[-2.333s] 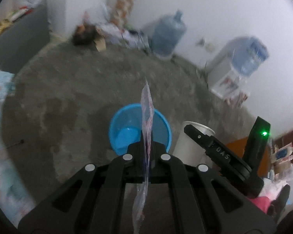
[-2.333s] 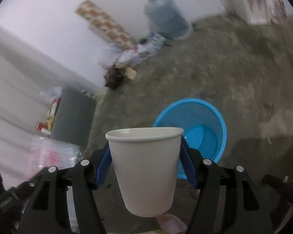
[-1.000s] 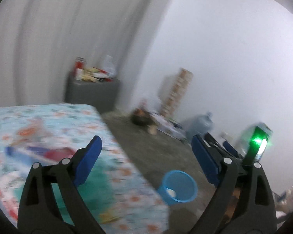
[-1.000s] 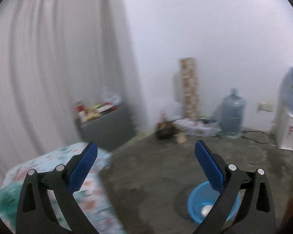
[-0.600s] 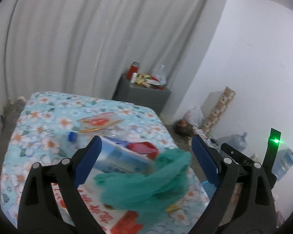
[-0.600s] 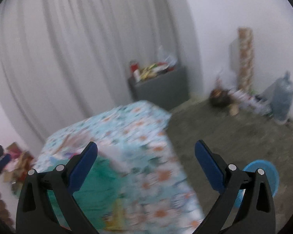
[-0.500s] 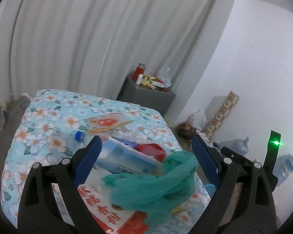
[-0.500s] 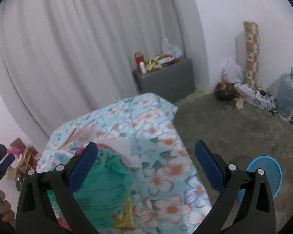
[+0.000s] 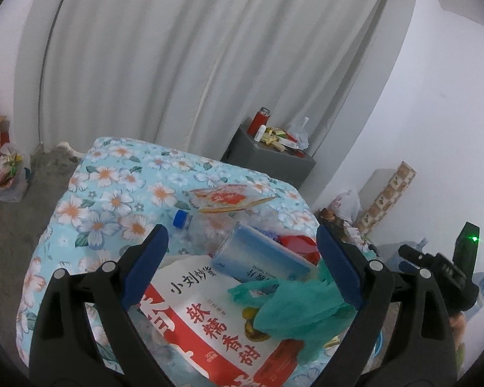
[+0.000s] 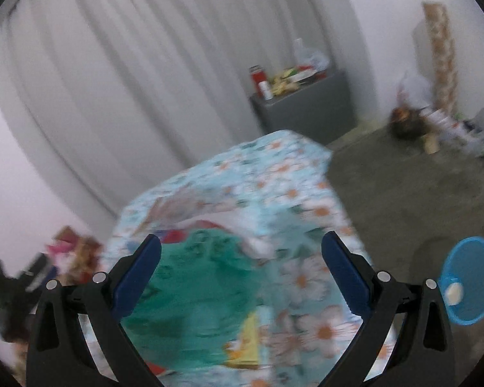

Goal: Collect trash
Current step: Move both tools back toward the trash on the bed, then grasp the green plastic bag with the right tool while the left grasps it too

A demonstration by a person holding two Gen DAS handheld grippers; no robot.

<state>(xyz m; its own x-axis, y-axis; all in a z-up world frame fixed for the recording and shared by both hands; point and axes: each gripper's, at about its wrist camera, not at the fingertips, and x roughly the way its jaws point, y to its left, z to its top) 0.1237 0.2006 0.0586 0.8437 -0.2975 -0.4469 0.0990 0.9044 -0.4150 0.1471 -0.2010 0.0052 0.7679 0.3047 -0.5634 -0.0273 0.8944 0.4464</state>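
Your left gripper (image 9: 238, 267) and right gripper (image 10: 240, 269), jaws spread empty, face the trash-strewn surface (image 9: 113, 193); bin (image 10: 471, 277) at three o'clock.

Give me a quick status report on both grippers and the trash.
Left gripper open, empty. Right gripper open, empty. Trash on the floral table: green netting, snack bag, plastic bottle. Blue bin on floor, path unobstructed.

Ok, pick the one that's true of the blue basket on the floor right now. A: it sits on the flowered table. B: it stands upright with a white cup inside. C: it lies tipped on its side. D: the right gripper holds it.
B: in the right wrist view the blue basket stands upright on the floor beside the table, a white cup inside, while the right gripper is open and empty.
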